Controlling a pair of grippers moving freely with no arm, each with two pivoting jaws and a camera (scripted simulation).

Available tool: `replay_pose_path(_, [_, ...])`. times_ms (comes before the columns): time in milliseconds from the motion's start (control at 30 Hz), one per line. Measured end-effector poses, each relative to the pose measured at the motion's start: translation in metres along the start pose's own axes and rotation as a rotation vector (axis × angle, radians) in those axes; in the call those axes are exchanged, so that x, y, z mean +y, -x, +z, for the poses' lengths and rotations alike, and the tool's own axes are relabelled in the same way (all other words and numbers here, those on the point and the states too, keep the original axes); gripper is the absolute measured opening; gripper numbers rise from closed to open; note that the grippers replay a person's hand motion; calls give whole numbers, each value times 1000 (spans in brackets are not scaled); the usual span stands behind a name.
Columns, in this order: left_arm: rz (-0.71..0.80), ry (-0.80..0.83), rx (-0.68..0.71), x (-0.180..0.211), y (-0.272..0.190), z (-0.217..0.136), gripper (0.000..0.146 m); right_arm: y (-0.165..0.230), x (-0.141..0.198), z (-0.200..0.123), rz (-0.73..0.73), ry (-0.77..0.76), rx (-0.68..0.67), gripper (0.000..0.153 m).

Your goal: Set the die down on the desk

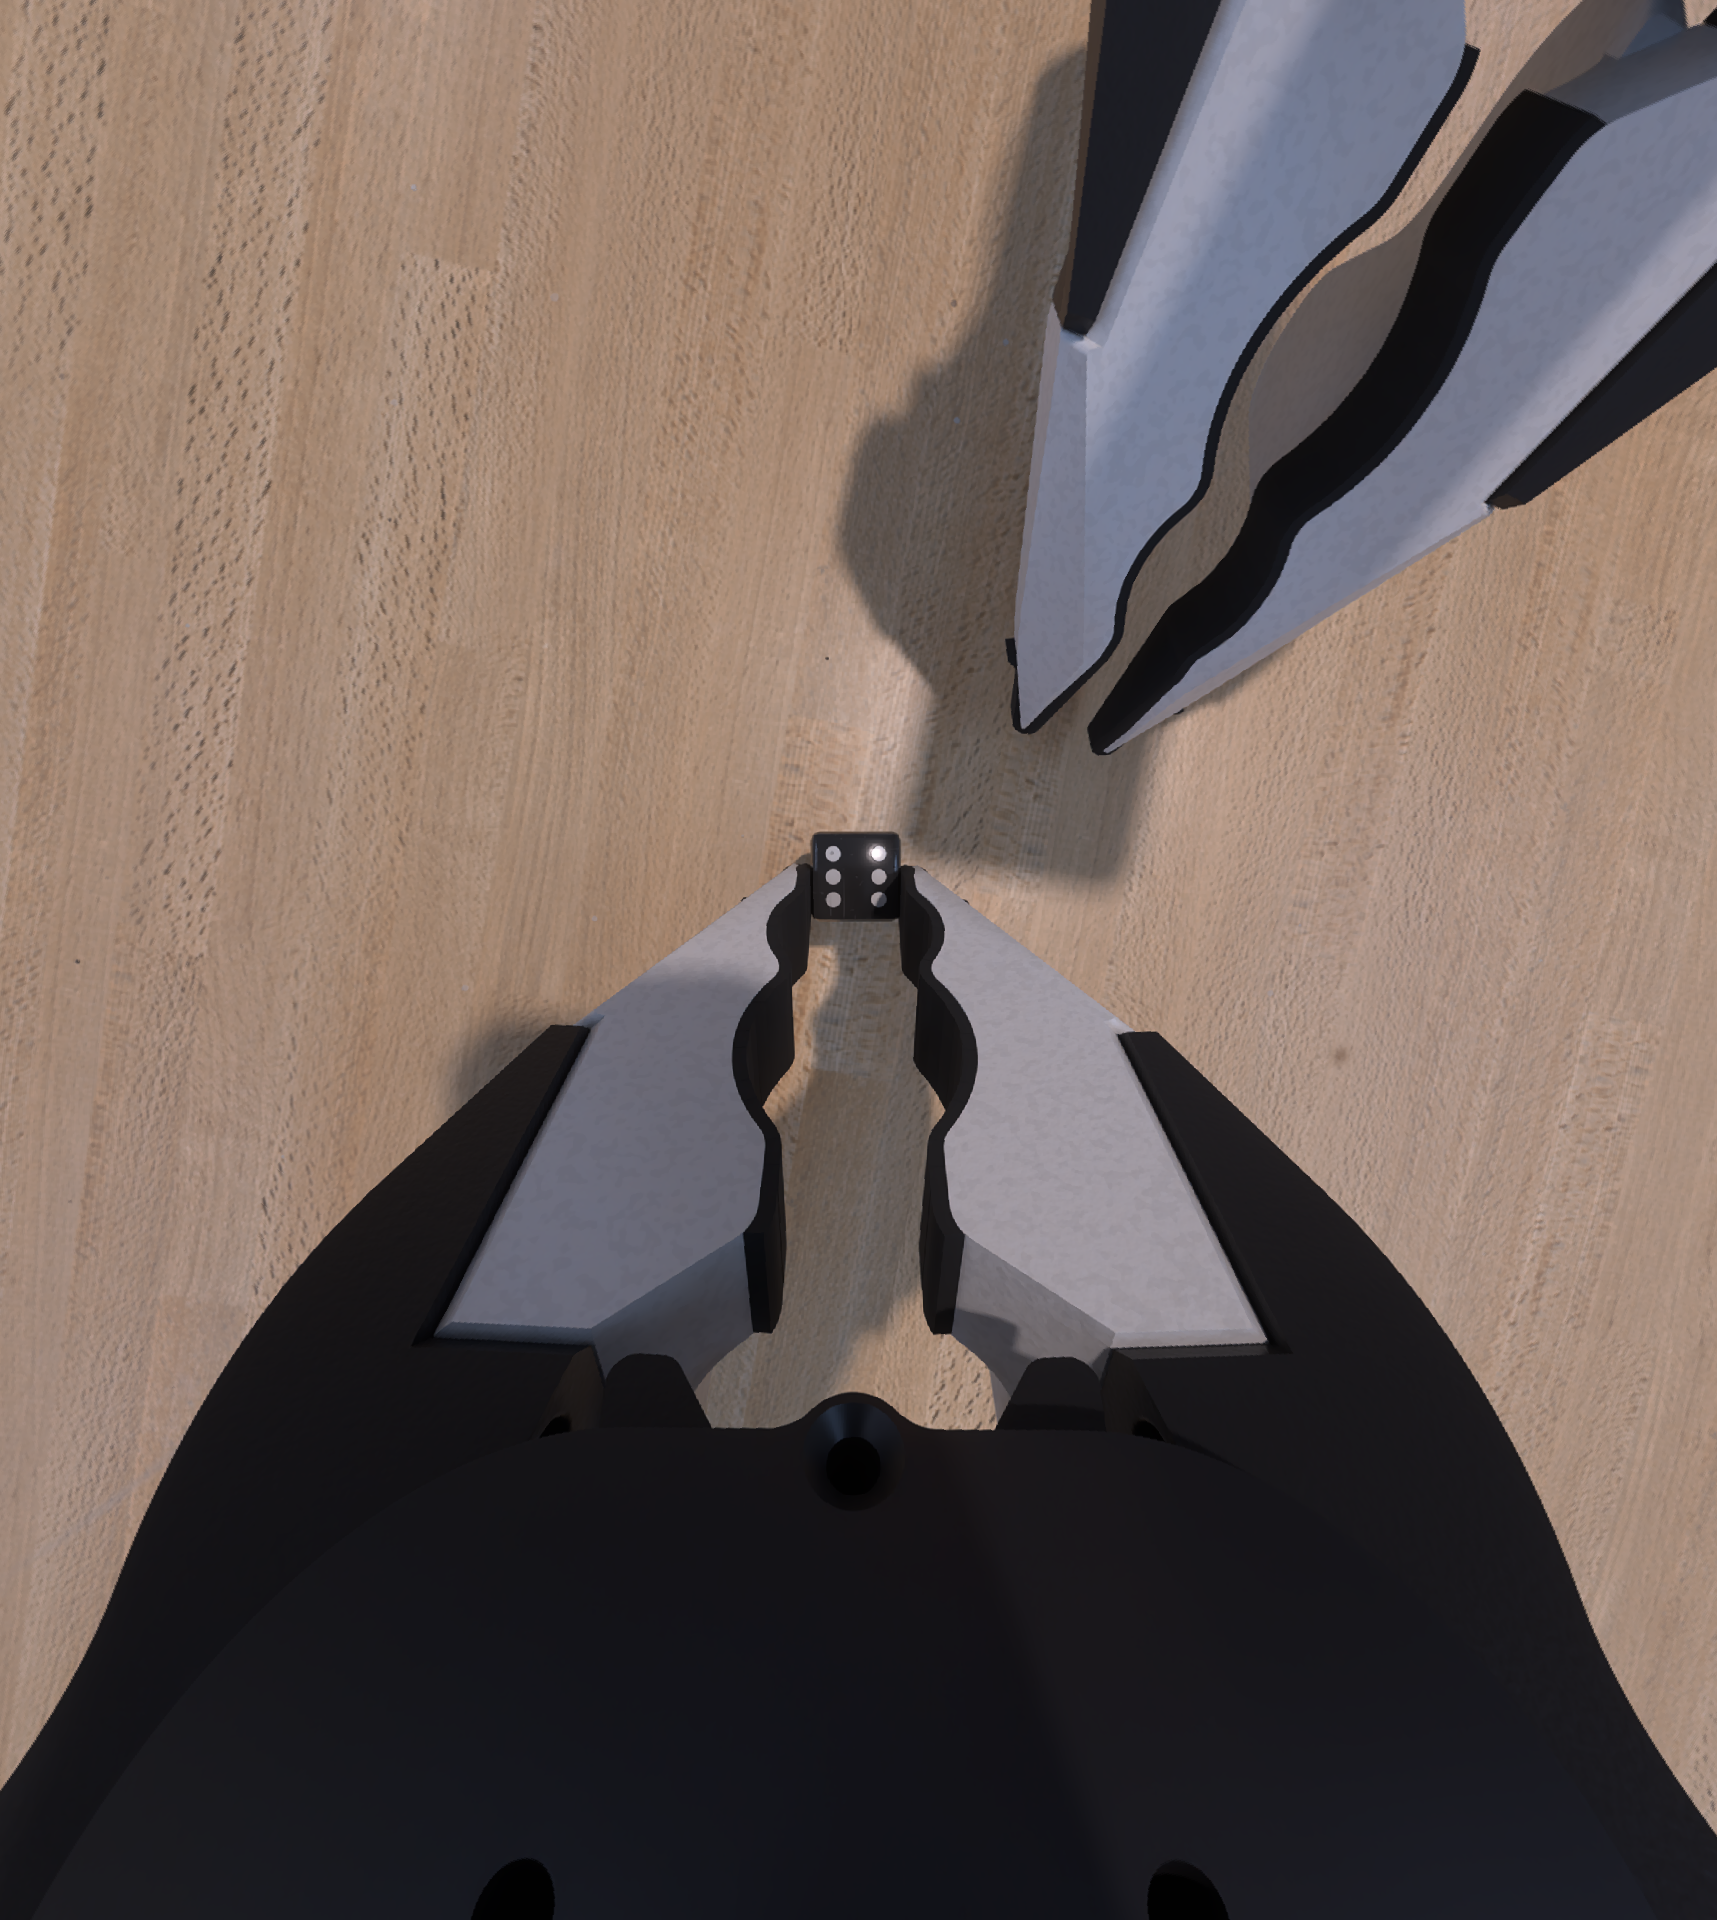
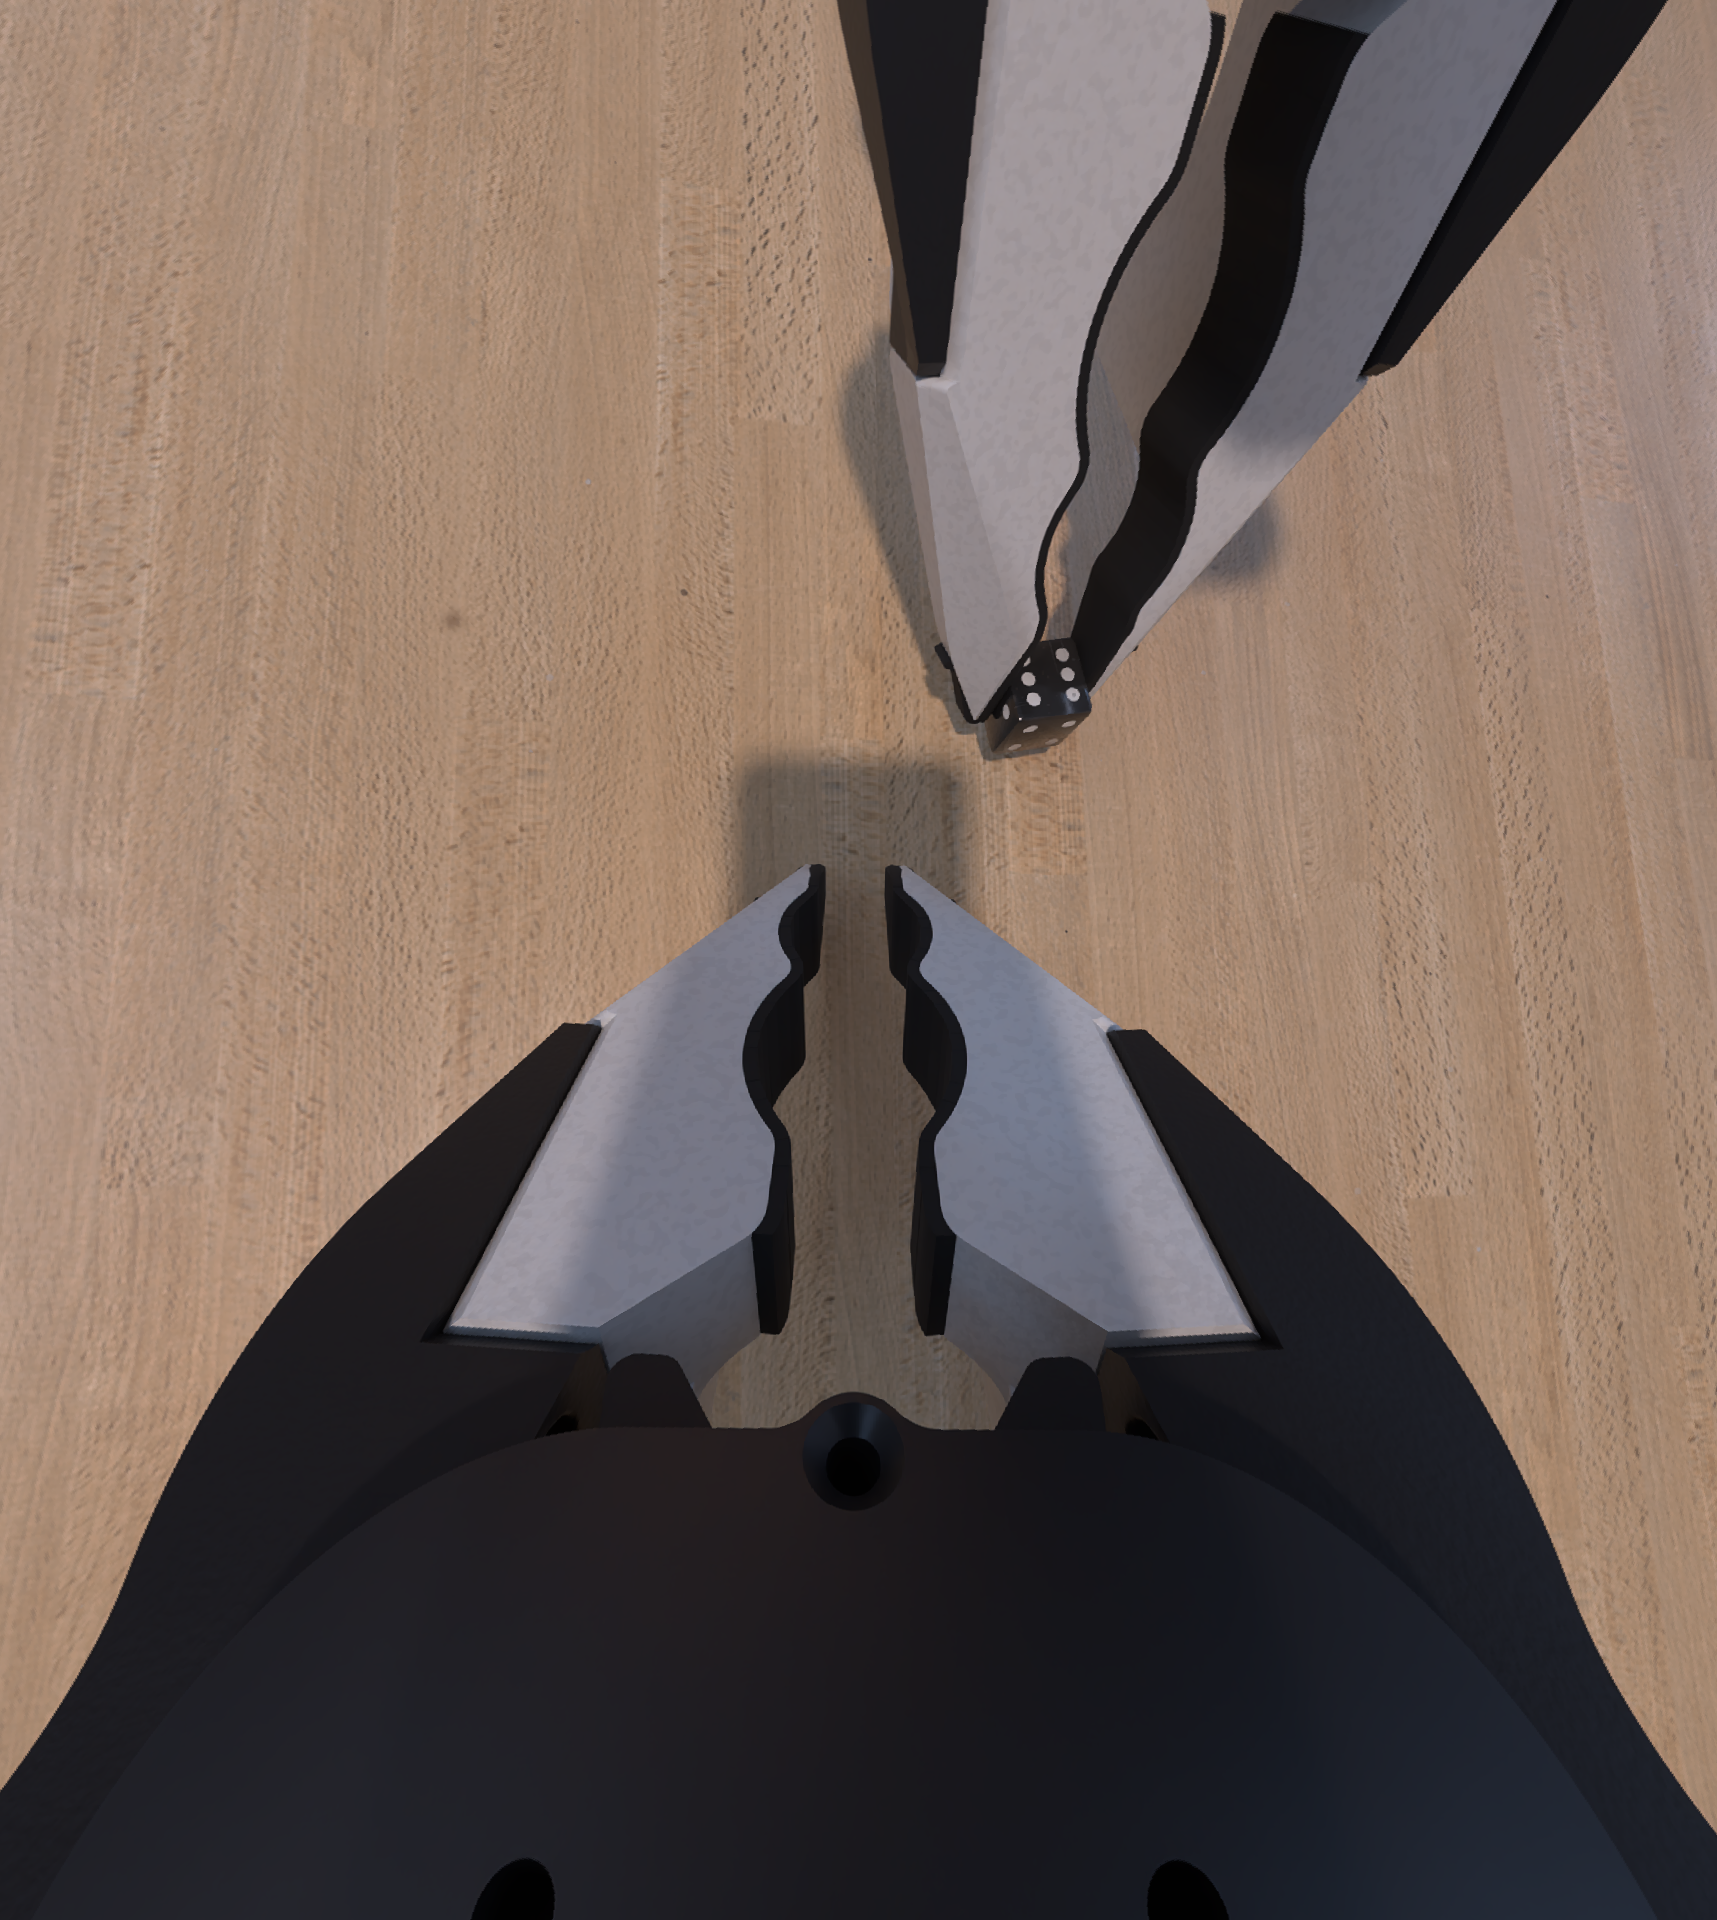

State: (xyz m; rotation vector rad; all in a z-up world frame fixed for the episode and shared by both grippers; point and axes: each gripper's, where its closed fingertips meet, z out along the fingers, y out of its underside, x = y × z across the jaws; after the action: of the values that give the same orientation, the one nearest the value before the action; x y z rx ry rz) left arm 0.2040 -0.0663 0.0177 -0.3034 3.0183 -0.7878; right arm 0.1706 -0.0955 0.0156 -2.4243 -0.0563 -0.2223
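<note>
Left gripper [image 1: 855, 881] pinches the small, rigid, likely light die [image 1: 855, 878] by opposite faces at its fingertips; right gripper [image 2: 853, 883] slightly parted, empty.

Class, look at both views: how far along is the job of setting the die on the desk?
Done: the left gripper has the black die pinched at its fingertips, low over the wooden desk. In hand: lowering; whether it touches the desk is unclear. Left: opening the jaws and backing off. The right gripper holds nothing.

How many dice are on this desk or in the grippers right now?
1. The black die sits between the fingertips of the left gripper, low over the wooden desk. The right gripper holds nothing. Nothing suggests a hidden second die.
</note>
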Motion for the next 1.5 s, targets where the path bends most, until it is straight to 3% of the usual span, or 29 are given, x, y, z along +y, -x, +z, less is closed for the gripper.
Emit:
replay_pose_path(500, [8, 6, 11, 2, -1, 2, 16, -3, -1, 2, -2, 1, -1, 3])
replay_pose_path(767, [1, 0, 22, 1, 1, 3, 16, -3, 0, 1, -21, 7, 2, 25])
replay_pose_path(1333, [17, 22, 17, -1, -1, 7, 16, -7, 1, 4, -19, 8, 5, 22])
replay_pose_path(1500, [13, 22, 14, -2, 0, 7, 16, -7, -1, 1, -7, -9, -12, 28])
